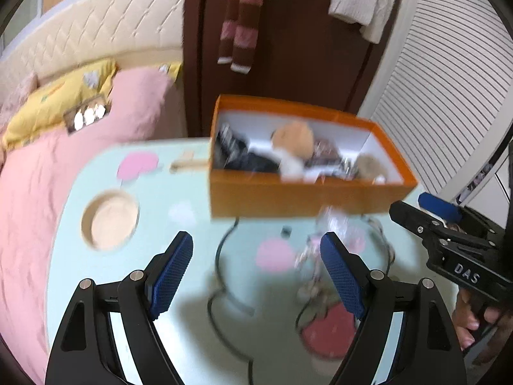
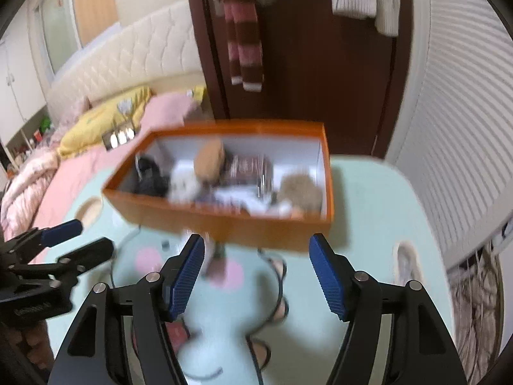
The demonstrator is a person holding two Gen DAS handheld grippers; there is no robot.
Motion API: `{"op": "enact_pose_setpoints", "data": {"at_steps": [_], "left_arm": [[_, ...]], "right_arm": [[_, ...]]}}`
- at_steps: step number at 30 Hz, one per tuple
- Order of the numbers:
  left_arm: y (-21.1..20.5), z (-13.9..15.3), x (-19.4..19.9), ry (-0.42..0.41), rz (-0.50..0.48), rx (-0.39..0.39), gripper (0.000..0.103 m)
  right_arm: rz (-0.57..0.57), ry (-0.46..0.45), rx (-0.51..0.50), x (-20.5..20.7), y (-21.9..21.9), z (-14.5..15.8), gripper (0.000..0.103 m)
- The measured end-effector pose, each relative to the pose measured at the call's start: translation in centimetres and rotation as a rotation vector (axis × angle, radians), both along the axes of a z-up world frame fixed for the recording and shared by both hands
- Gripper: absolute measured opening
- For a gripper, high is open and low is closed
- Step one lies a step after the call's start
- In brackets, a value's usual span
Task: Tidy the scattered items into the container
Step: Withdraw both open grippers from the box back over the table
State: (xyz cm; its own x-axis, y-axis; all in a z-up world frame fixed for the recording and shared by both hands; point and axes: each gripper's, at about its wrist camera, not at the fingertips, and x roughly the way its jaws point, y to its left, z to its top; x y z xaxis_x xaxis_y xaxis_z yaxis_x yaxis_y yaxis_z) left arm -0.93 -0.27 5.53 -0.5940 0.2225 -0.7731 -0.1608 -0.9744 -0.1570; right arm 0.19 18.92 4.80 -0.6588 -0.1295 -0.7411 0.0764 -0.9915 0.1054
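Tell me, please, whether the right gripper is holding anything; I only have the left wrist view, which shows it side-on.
Observer: No. The right wrist view shows the right gripper open, with nothing between its fingers.
Operator: Thank you. Does anything lie to the right of the orange box?
Observer: Yes. A pale, blurred item lies on the mint table, apart from the orange box.

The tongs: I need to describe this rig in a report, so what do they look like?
Both tongs, left and right, have glossy black curved arms joined by silver round pins, ending in blue ribbed pads. The left wrist view shows white "DAS" lettering on the right unit's black body, with bare fingers on its handle.
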Motion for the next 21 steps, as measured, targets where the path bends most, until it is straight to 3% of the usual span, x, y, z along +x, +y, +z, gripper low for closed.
{"op": "enact_pose_setpoints", "data": {"at_steps": [6,8,12,14,17,21], "left_arm": [[-1.9,-3.6,1.8,-0.1,0.048,-0.011,0.082],[-1.8,-3.8,2.1,-0.075,0.052,-0.038,0.082],[-0.9,-4.6,2.2,-0.053,0.055,-0.16,0.089],[-0.8,-4.9,2.5,-0.026,0.057,-0.17,0.094],[-1.0,-5.3,2.4,-0.038,0.07,-0.165,0.103],[-1.0,-5.3,2.4,-0.037,0.078,-0.165,0.103]], "right_arm": [[-0.035,-0.094,-0.016,1.0,0.1,-3.5,0.068],[-0.029,-0.121,-0.01,0.9,0.0,-4.3,0.068],[-0.045,-0.123,0.04,1.0,-0.4,-4.7,0.097],[-0.076,-0.115,0.091,1.0,-0.6,-5.1,0.103],[-0.082,-0.111,0.099,1.0,-0.7,-5.0,0.103],[-0.083,-0.108,0.099,0.8,-0.8,-5.0,0.103]]}}
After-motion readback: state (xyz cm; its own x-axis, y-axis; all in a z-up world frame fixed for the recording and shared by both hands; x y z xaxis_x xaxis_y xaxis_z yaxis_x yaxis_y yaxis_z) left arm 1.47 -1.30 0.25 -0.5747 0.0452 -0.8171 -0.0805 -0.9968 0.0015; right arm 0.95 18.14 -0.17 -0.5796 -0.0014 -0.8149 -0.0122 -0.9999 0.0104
